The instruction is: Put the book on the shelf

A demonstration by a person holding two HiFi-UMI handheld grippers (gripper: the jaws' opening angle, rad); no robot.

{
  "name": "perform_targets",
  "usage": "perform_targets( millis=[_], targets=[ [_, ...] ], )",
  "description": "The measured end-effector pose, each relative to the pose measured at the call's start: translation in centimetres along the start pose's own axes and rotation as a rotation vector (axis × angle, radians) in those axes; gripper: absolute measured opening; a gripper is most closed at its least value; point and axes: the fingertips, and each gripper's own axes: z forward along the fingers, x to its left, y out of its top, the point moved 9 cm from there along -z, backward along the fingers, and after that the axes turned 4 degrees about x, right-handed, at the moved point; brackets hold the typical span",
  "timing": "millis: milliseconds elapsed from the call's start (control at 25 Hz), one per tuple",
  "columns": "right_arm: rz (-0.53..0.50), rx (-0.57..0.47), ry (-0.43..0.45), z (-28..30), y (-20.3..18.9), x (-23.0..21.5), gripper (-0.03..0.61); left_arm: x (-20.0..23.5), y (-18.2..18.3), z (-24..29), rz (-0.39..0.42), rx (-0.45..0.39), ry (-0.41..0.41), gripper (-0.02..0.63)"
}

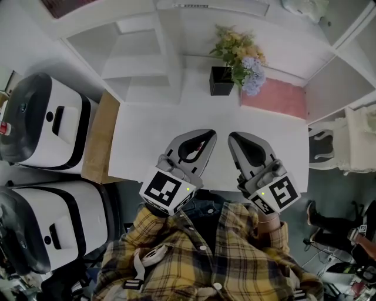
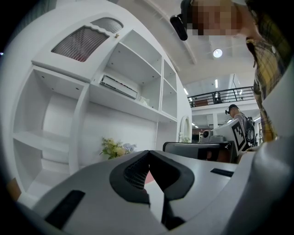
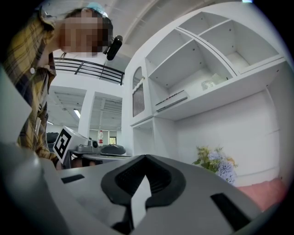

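A pink book (image 1: 274,97) lies flat at the back right of the white desk (image 1: 147,147), beside a black pot of flowers (image 1: 222,81). The white shelf unit (image 1: 136,63) rises behind the desk, its compartments mostly bare. My left gripper (image 1: 210,134) and right gripper (image 1: 231,137) hover side by side over the desk's front half, tips pointing at the shelf. Both are shut with nothing between the jaws. In the left gripper view the left gripper (image 2: 148,153) faces the shelf (image 2: 133,69) and flowers (image 2: 115,148). The right gripper (image 3: 145,157) shows the book's pink edge (image 3: 271,190) low on the right.
Two white and black machines (image 1: 47,122) (image 1: 56,226) stand left of the desk, next to a brown board (image 1: 97,141). A dark red flat item (image 1: 70,6) lies on top of the shelf unit. A chair (image 1: 321,144) and cream furniture (image 1: 358,138) are to the right.
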Motion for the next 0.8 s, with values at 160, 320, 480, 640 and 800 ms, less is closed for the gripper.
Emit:
perform_targets(
  millis=[160,320,480,640,800],
  targets=[
    [-0.002,-0.001,-0.005,-0.1,0.1,-0.2,0.017,-0.1,0.1,0.1,0.027,0.013,-0.010,0.020],
    [-0.002,0.002,-0.009,-0.1,0.1,-0.2,0.017,-0.2,0.4,0.3,0.038,0.017,-0.026,0.020],
    [-0.001,0.000,-0.013,-0.1,0.2,-0.3,0.017,-0.4,0.4,0.3,0.059,0.014,-0.042,0.020],
    [-0.004,0.001,-0.015,-0.3,0.2,-0.3,0.017,-0.1,0.5,0.1,0.050,0.010,-0.060,0.020],
    [-0.010,0.004,-0.018,-0.5,0.2,-0.4,0.017,0.8,0.6,0.0,0.081,0.025,-0.072,0.020]
  ],
)
